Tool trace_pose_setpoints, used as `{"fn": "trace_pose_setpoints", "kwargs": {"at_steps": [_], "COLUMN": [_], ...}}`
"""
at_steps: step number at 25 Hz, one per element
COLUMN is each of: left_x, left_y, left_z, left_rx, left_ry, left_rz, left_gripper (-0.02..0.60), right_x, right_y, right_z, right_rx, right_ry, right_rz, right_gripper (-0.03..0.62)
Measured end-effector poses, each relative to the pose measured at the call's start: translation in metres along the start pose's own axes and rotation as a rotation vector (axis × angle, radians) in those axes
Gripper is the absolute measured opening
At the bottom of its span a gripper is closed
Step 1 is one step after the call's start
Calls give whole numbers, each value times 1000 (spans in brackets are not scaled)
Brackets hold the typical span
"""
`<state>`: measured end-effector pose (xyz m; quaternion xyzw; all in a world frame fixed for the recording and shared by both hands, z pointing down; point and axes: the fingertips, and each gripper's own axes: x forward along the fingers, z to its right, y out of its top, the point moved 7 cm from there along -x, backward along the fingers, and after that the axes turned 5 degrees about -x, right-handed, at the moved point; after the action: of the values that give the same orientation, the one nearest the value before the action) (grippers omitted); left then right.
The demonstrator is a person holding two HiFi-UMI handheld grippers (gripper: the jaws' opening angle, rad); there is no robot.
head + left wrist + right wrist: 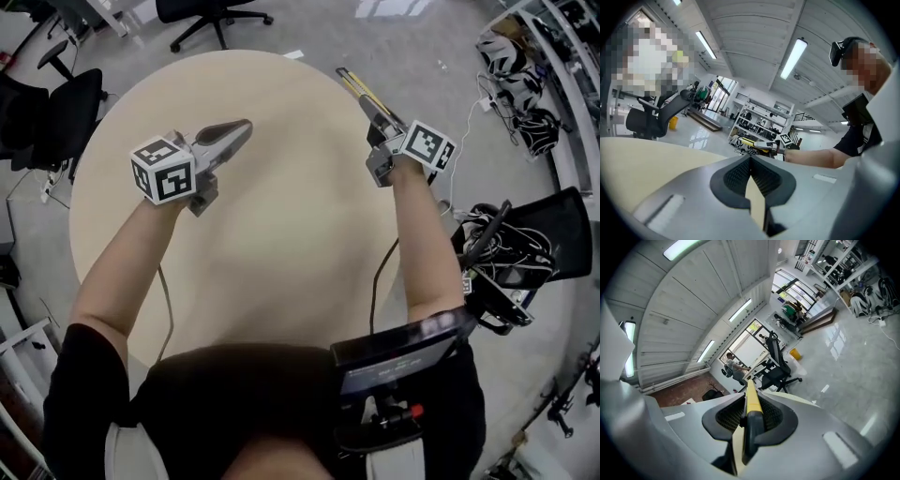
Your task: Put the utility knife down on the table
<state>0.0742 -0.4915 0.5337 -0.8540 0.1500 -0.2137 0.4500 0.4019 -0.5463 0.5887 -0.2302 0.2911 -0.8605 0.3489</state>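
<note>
The utility knife (359, 92), yellow and black, sticks out past the jaws of my right gripper (377, 112), which is shut on it above the right side of the round beige table (281, 234). In the right gripper view the knife (752, 404) runs straight forward between the pads, pinched by my right gripper (749, 398). My left gripper (242, 127) hovers over the table's left part, jaws together with nothing in them. Its own view shows the left gripper (750, 160) with pads meeting at the tip, and the knife (754, 142) far off across the table.
Black office chairs stand beyond the table (212, 13) and to its left (58, 114). Another chair (525, 246) loaded with cables is close on the right. Shelving with helmets (514, 66) lines the right wall. A cable (379, 272) trails from the right gripper.
</note>
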Motion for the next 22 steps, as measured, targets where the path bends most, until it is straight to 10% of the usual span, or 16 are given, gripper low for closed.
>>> {"fn": "trace_pose_setpoints", "kwargs": {"at_steps": [22], "left_x": [41], "left_y": [-28], "left_z": [-50], "left_rx": [-37], "left_ry": [-32], "left_rz": [-42], "left_gripper": [-2], "right_x": [102], "right_y": [-43], "right_z": [32], "right_rx": [6], "right_ry": [17], "right_rz": [-204], "right_gripper": [92]}}
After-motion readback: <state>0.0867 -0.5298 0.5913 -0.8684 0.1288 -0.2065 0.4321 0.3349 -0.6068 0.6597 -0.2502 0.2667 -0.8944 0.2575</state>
